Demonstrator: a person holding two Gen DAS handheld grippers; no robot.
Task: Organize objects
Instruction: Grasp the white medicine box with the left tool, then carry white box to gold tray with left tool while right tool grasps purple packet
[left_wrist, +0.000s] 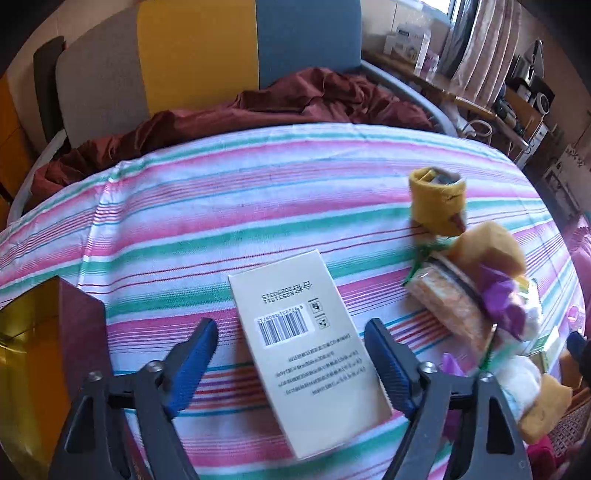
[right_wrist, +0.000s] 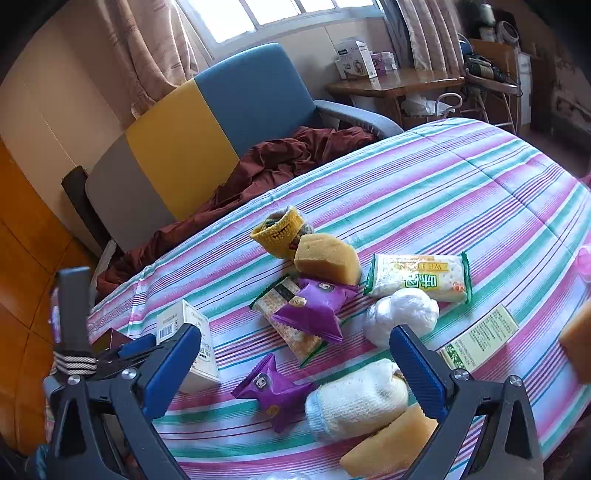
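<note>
Left tongs (left_wrist: 291, 332) sit released, straddling the cream box (left_wrist: 301, 354) on the striped worktop (left_wrist: 207, 206). Right tongs (right_wrist: 295, 339) hang released above the white sock roll (right_wrist: 356, 400), not touching it.

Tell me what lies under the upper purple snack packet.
The purple packet rests across a green-edged cracker pack lying on the striped cloth; the pack's covered middle is hidden.

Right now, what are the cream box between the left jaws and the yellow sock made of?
The cream box looks like matte printed cardboard: sharp folded edges, flat faces, barcode. The yellow sock looks knitted, probably wool or acrylic: ribbed cuff, soft fuzzy surface.
</note>
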